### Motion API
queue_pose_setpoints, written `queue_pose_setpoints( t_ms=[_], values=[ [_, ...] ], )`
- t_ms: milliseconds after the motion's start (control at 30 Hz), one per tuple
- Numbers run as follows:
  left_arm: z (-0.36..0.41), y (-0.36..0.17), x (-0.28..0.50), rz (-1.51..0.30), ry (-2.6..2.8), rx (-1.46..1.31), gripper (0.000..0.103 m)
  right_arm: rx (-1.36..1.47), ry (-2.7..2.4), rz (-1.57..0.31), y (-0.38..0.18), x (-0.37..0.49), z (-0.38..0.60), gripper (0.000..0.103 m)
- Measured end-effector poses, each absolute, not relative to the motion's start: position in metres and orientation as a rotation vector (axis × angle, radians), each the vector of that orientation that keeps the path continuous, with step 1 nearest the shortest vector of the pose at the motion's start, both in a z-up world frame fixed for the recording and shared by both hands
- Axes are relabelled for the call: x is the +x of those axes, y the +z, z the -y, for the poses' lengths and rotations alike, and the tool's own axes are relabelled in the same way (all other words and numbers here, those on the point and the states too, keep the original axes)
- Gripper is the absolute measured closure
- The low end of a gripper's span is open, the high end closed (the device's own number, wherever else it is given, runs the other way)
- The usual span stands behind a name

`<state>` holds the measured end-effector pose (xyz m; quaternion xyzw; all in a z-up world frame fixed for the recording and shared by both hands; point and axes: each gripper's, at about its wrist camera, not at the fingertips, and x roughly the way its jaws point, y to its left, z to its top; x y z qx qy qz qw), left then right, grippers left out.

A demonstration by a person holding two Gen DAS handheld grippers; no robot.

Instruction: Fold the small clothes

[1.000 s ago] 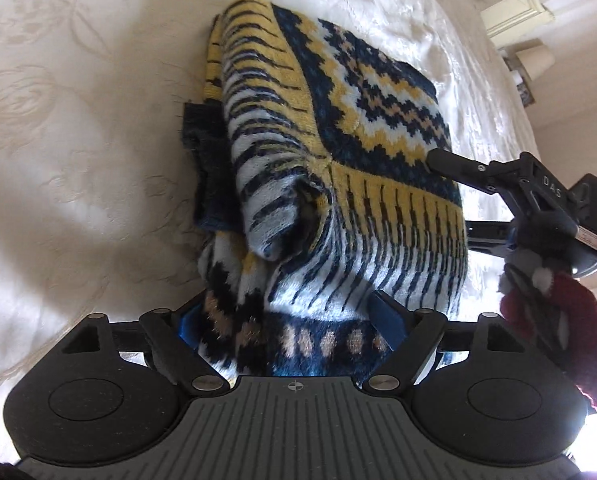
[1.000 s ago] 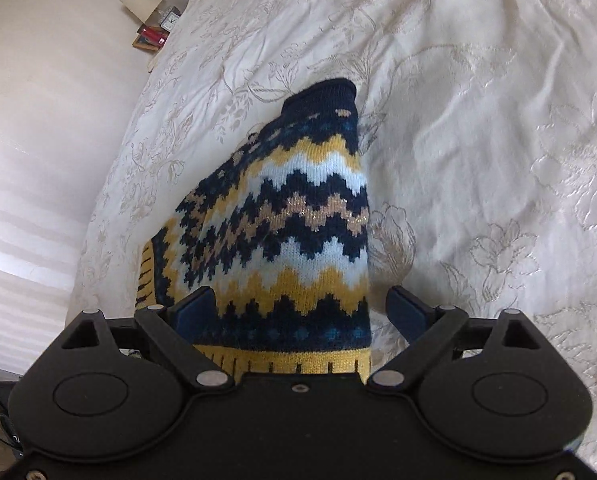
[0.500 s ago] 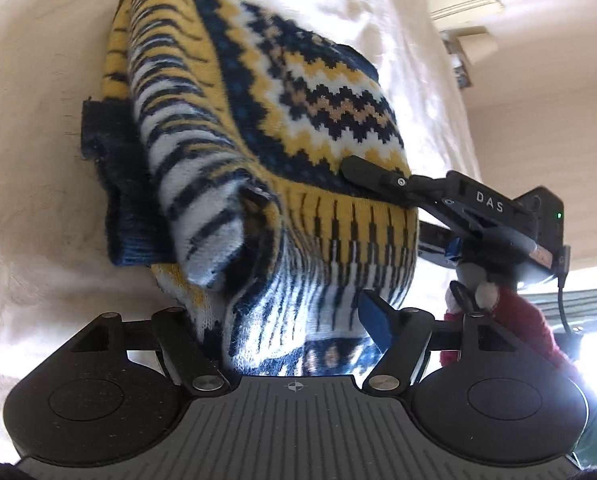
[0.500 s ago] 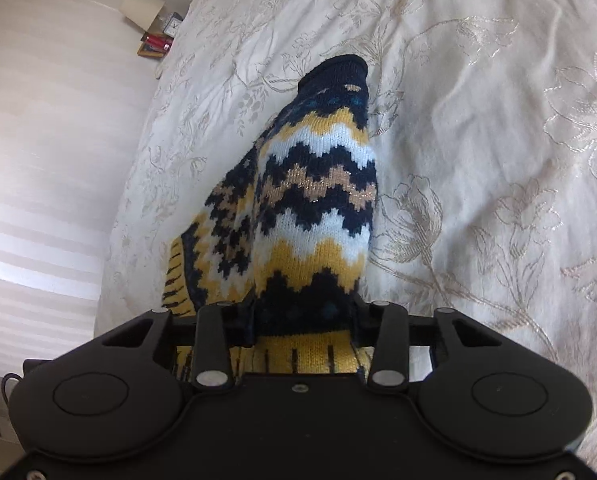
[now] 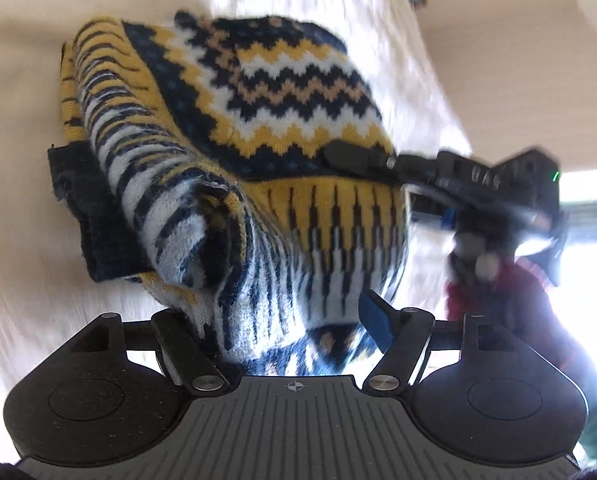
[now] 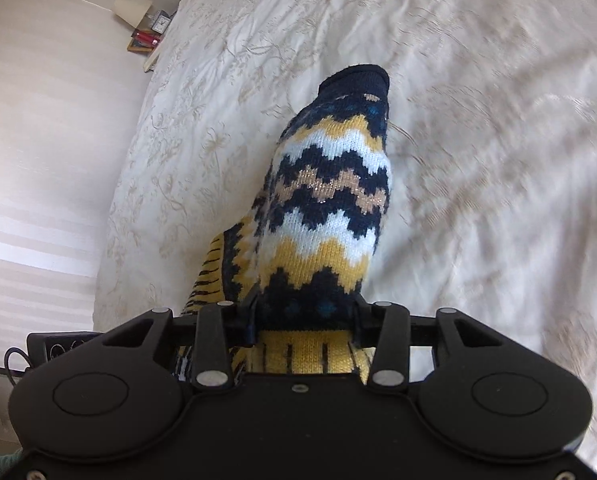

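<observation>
Sweater [image 5: 234,152] on bedspread [image 6: 478,128], between both tongs.

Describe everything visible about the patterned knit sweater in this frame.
The sweater is a thick knit with navy, yellow, white and tan zigzags, striped yellow ribbing and a navy cuff. It is folded into a bulky bundle above the cream embroidered bedspread. Both grippers clamp its near edge: the left gripper on the striped end, the right gripper on the zigzag panel. Whether its far end touches the bed is unclear.
</observation>
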<state>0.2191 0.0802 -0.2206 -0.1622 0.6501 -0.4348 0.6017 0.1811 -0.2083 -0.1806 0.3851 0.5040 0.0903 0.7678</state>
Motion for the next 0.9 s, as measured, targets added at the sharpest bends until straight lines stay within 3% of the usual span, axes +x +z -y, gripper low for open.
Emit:
queue_pose_setpoints(
  t_ms=[200, 333, 400, 667, 733, 900],
  values=[
    [-0.089, -0.232, 0.194, -1.495, -0.855, -0.140, 0.033, 0.748, 0.022, -1.132, -0.190, 0.144, 0.213, 0.028],
    [-0.102, -0.208, 0.195, -1.388, -0.811, -0.060, 0.033, 0.762, -0.034, -1.058, -0.183, 0.128, 0.217, 0.008],
    [-0.112, -0.189, 0.193, -1.320, -0.797, -0.037, 0.033, 0.747, -0.060, -1.033, -0.179, 0.124, 0.218, 0.003],
    [-0.116, -0.125, 0.197, -1.102, -0.807, -0.065, 0.031, 0.702, -0.166, -0.929, -0.169, 0.114, 0.219, 0.000],
    [-0.102, -0.124, 0.202, -1.077, -0.823, -0.049, 0.024, 0.676, -0.204, -0.926, -0.168, 0.115, 0.220, 0.000],
    [-0.061, -0.141, 0.214, -1.067, -0.788, 0.034, 0.022, 0.549, -0.274, -0.952, -0.166, 0.127, 0.220, 0.000]
  ],
)
